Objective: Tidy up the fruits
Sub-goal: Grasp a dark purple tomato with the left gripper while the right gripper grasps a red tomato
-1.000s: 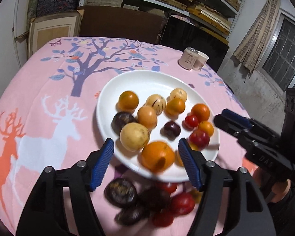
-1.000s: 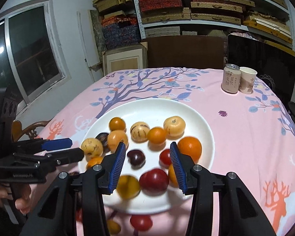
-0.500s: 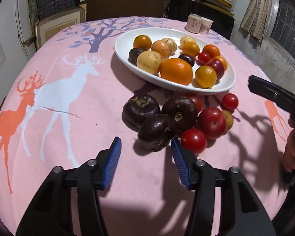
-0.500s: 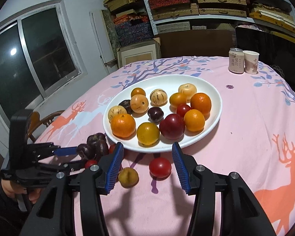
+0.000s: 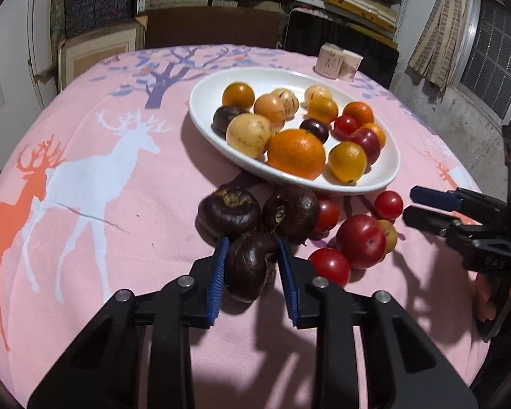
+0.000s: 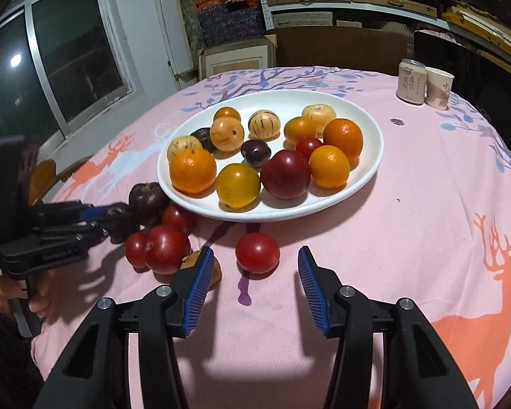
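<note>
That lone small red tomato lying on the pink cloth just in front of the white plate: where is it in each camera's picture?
Left wrist view: the small red tomato sits right of centre, below the plate's rim.
Right wrist view: it lies at centre, ahead of the open right gripper.
Shared landmark: the white oval plate.

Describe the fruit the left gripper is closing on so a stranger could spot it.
Start at the white plate; three dark purple-brown fruits sit on the cloth just before its near rim. The dark fruit is nearest the camera, between the left gripper pads, the only one flanked by blue.
</note>
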### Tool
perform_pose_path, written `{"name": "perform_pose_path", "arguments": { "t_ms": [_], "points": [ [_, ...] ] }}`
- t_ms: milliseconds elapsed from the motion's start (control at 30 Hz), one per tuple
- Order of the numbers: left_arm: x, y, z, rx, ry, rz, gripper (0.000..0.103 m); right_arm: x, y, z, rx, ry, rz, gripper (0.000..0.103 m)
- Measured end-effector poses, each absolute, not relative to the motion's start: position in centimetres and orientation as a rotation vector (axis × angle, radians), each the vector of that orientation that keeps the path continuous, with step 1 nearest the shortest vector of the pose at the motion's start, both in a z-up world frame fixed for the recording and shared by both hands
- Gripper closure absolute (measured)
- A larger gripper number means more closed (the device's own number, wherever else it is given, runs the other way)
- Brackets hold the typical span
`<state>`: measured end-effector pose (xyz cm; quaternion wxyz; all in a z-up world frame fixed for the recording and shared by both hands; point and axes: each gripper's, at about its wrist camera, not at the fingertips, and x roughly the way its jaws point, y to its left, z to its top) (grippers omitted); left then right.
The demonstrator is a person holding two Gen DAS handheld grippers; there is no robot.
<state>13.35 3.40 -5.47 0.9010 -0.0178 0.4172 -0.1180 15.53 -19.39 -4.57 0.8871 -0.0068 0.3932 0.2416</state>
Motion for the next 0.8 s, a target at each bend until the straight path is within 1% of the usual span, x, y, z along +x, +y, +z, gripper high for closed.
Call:
{"name": "perform_pose_path", "arguments": {
  "t_ms": [133, 300, 400, 433, 500, 533, 567, 633, 667, 800],
  "points": [
    [12.9, 3.7, -4.9, -0.073, 0.831, -0.279, 0.081, 15.9, -19.2, -4.8, -0.015, 0.825, 0.497, 0.051],
    [13.1, 3.3, -5.4, -0.061, 0.865, -0.290, 0.080, 17.0, -18.6, -5.4, -0.004, 0.856, 0.485, 0.052],
    [13.6, 3.7, -6.0, -0.084, 0.917, -0.279, 0.073, 17.5, -18.1, -5.9, -0.018, 0.881, 0.473, 0.056],
    [13.8, 3.8, -6.4, -0.090, 0.936, -0.277, 0.068, 17.6, -18.0, -6.1, -0.025, 0.894, 0.469, 0.056],
    [13.8, 3.8, -6.5, -0.096, 0.942, -0.286, 0.066, 17.6, -17.9, -6.1, -0.031, 0.891, 0.468, 0.057],
    [13.8, 3.7, -6.5, -0.087, 0.942, -0.283, 0.066, 17.6, -17.9, -6.1, -0.028, 0.890, 0.470, 0.058],
    [13.7, 3.6, -6.5, -0.082, 0.939, -0.280, 0.066, 17.6, -18.0, -6.1, -0.023, 0.889, 0.472, 0.065],
    [13.7, 3.9, -6.4, -0.089, 0.933, -0.271, 0.068, 17.6, -18.1, -6.1, -0.013, 0.888, 0.480, 0.072],
    [13.7, 4.0, -6.4, -0.095, 0.930, -0.266, 0.072, 17.5, -18.1, -6.1, -0.009, 0.886, 0.486, 0.072],
    [13.7, 3.8, -6.2, -0.081, 0.923, -0.267, 0.073, 17.1, -18.3, -5.9, -0.002, 0.875, 0.496, 0.072]
  ]
}}
